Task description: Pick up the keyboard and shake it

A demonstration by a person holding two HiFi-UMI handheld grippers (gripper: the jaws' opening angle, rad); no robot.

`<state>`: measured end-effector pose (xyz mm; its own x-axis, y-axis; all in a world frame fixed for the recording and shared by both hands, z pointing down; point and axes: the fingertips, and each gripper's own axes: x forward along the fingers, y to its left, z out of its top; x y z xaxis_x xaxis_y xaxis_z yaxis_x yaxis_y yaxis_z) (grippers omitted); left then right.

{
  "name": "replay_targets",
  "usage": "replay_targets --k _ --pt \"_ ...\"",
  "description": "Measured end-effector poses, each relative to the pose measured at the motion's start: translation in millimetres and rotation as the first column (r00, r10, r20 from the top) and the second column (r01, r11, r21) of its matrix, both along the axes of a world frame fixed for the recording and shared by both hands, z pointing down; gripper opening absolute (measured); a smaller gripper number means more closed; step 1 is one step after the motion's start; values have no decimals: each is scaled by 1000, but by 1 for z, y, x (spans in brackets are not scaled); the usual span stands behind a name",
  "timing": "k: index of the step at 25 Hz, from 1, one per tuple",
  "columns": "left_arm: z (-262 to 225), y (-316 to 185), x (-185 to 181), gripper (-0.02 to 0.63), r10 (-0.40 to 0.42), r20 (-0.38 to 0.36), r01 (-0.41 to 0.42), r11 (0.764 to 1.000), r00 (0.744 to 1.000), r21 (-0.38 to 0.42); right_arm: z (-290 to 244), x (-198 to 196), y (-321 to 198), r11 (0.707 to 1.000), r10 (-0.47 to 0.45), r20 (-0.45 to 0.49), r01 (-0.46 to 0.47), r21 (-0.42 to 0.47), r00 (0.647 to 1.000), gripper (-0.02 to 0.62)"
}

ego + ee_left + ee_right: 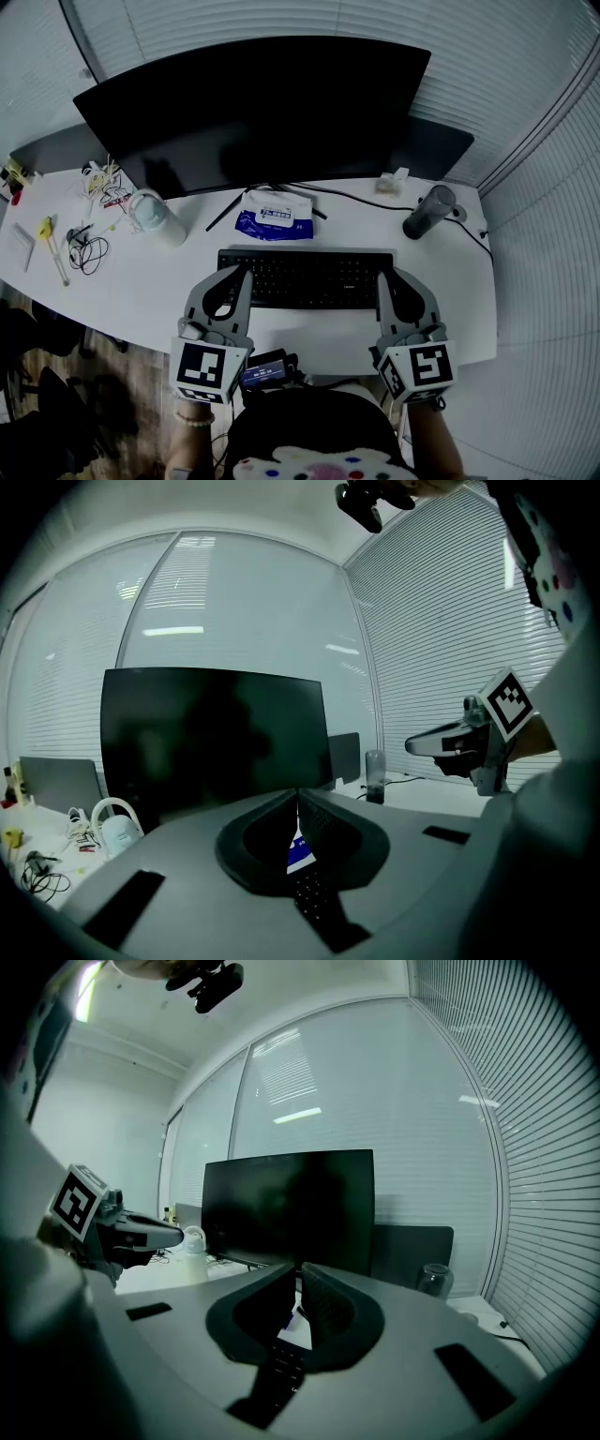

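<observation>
Two holds advised: grip keyboard, lying on table before monitor, at its short ends. Expect a light, stiff, slick plastic body, apt to slip when shaken. Note left tool and right tool both pressed together over its ends, pinching nothing.

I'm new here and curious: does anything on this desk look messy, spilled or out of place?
Nothing looks spilled or broken. The only untidy spot is the left end of the desk, where black cables lie in a loose tangle. The wipes pack sits slightly crooked by the monitor stand.
</observation>
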<state>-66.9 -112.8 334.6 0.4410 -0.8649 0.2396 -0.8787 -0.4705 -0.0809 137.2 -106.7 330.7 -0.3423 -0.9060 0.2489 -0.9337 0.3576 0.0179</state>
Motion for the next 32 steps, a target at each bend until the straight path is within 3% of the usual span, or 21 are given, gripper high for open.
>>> replay_targets --k 17,32 --pt "10 -5 1 21 11 3 -11 1000 1000 -14 8 1 -3 1000 15 31 -14 -24 999 44" --pt "16 -7 -2 21 5 6 -5 999 1000 -33 17 1 -4 999 16 -5 -16 -43 1000 44"
